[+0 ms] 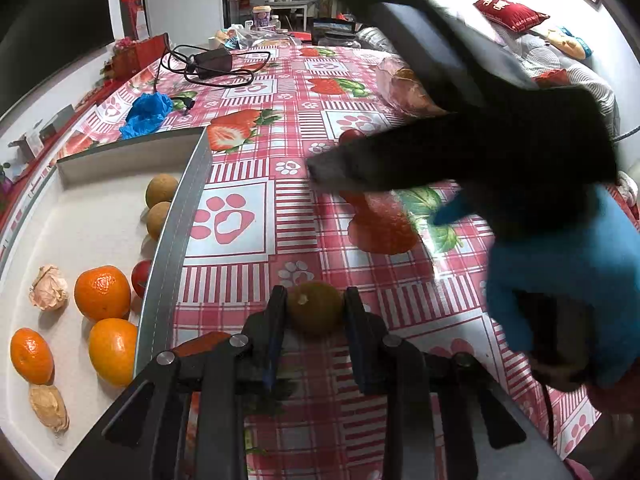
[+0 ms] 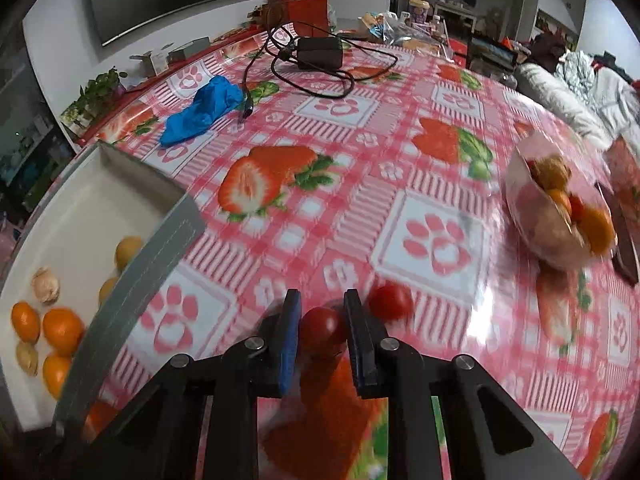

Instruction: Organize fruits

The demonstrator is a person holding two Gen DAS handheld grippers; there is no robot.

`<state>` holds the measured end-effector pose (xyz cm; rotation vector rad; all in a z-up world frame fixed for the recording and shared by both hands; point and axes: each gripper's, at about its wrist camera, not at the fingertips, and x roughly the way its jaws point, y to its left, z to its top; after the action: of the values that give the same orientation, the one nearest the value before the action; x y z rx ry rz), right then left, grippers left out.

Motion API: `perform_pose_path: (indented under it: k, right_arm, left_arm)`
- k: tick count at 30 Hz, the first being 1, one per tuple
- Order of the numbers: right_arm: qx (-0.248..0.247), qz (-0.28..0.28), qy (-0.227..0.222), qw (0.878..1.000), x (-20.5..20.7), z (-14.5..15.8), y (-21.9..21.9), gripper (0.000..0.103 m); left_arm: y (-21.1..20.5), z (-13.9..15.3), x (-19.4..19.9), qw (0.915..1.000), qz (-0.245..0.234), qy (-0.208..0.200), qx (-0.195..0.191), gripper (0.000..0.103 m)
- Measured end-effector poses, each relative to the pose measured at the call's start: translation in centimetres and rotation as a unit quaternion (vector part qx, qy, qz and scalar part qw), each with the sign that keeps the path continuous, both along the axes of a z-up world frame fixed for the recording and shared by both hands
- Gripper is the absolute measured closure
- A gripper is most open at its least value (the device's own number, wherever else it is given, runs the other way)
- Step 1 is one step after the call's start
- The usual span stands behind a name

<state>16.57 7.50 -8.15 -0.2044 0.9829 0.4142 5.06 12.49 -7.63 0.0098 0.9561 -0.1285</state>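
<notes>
The left tongs (image 1: 316,312) are closed onto a brownish-green round fruit (image 1: 315,307), held between the two fingers just above the bench (image 1: 248,256), a little to the right of the tray's grey rim. The right tongs (image 2: 320,322) grip a cherry tomato (image 2: 323,330) between the blue-padded fingers (image 2: 289,340); a second cherry tomato (image 2: 390,300) lies on the bench just right of the right finger, close to it though whether they touch cannot be told.

Taking the white tray (image 1: 176,236) as the landmark: inside it lie three mandarins (image 1: 103,292), two papery husked fruits (image 1: 48,288), two brown round fruits (image 1: 161,191) against the right wall, and a small red tomato (image 1: 141,278) tucked against the same wall. Beyond the tray's far corner sits a crumpled blue glove (image 2: 204,108), and further off a black power adapter (image 2: 320,54) with its coiled cable. Well to the right of the tray, near the bench edge, a clear plastic bag (image 2: 556,216) holds more mixed fruit, orange, brown and red, though blur hides the detail.

In the left wrist view the right tongs appear as a dark blurred shape (image 1: 460,160), carried by a hand in a blue glove (image 1: 568,288), right of the tray and above the strawberry-print cloth.
</notes>
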Motion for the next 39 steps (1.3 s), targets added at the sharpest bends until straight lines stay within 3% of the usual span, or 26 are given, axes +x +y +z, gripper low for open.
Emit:
perform_pose_path:
  k: [14, 25, 28, 29, 30, 31, 39]
  right_arm:
    - [0.025, -0.086, 0.015, 0.996, -11.4, 0.4, -11.4, 0.08]
    - [0.035, -0.121, 0.001, 0.992, -17.3, 0.3, -15.0, 0.08]
    - [0.043, -0.13, -0.001, 0.991, -17.8, 0.3, -15.6, 0.078]
    - [0.049, -0.134, -0.001, 0.99, -18.1, 0.3, -15.9, 0.065]
    - [0.05, -0.137, -0.004, 0.989, -18.3, 0.3, -16.1, 0.039]
    - [0.048, -0.142, -0.01, 0.989, -18.5, 0.4, -16.3, 0.03]
    - [0.066, -0.161, -0.014, 0.985, -18.5, 0.1, -17.1, 0.029]
  left_arm:
    - [-0.9, 0.0, -0.5, 0.9997, 0.011, -0.005, 0.022, 0.072]
    - [-2.8, 0.2, -2.8, 0.9997, 0.002, 0.013, 0.02, 0.072]
    - [-2.4, 0.2, -3.1, 0.9999, 0.0, 0.016, 0.0, 0.063]
    - [-2.2, 0.2, -3.2, 0.9998, 0.0, 0.017, -0.003, 0.052]
    - [-2.2, 0.1, -3.3, 0.9998, 0.004, 0.019, -0.002, 0.037]
    - [-2.1, 0.0, -3.4, 0.9997, 0.009, 0.021, 0.002, 0.033]
    - [-2.8, -0.3, -3.0, 0.9996, 0.017, 0.014, 0.018, 0.023]
